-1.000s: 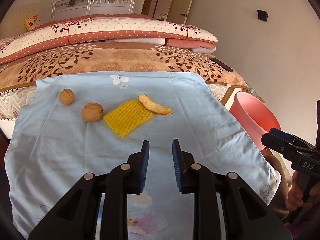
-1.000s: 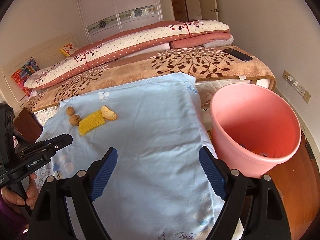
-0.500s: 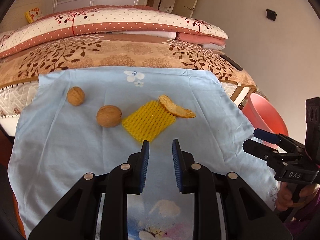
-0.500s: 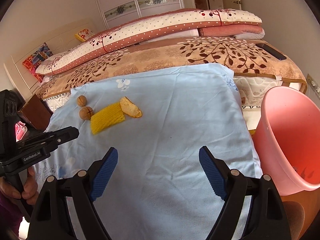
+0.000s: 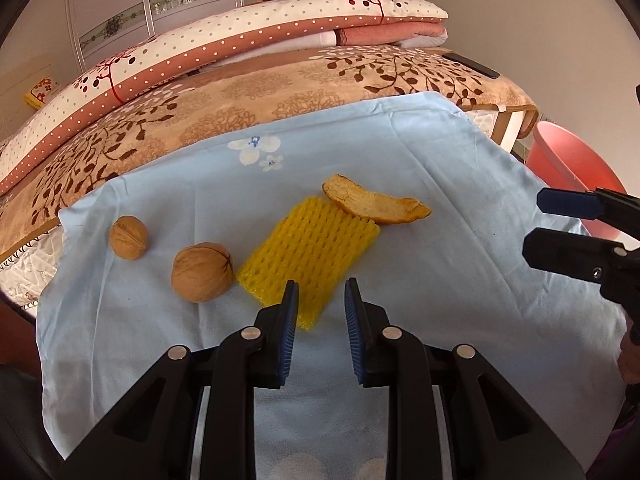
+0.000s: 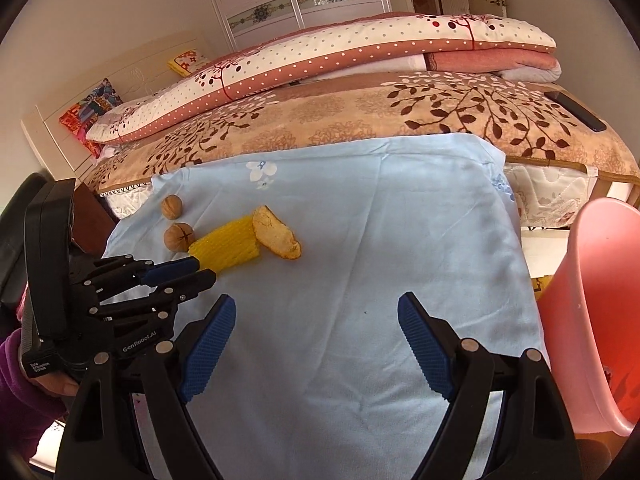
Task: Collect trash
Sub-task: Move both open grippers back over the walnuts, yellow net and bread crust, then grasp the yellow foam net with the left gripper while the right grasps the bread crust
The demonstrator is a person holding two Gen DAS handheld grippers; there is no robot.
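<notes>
On the light blue cloth (image 5: 420,160) lie a yellow foam net (image 5: 310,252), an orange peel (image 5: 376,206) touching its far corner, and two walnuts (image 5: 202,266) (image 5: 129,237) to its left. My left gripper (image 5: 320,300) is open by a narrow gap, its tips just over the net's near corner, and its pads press on nothing. In the right wrist view the same net (image 6: 226,246), peel (image 6: 276,232) and left gripper (image 6: 202,272) appear at the left. My right gripper (image 6: 316,308) is wide open and empty above bare cloth.
A pink bin (image 6: 596,312) stands on the floor past the cloth's right edge. Folded quilts and a leaf-patterned blanket cover the bed behind. A dark phone (image 6: 576,110) lies at the blanket's far right. A hand in a purple sleeve (image 6: 24,376) holds the left gripper.
The left gripper has come forward and down to the foam net's near corner. The right gripper has swung left, away from the bin, toward the middle of the cloth. Neither opening has changed.
</notes>
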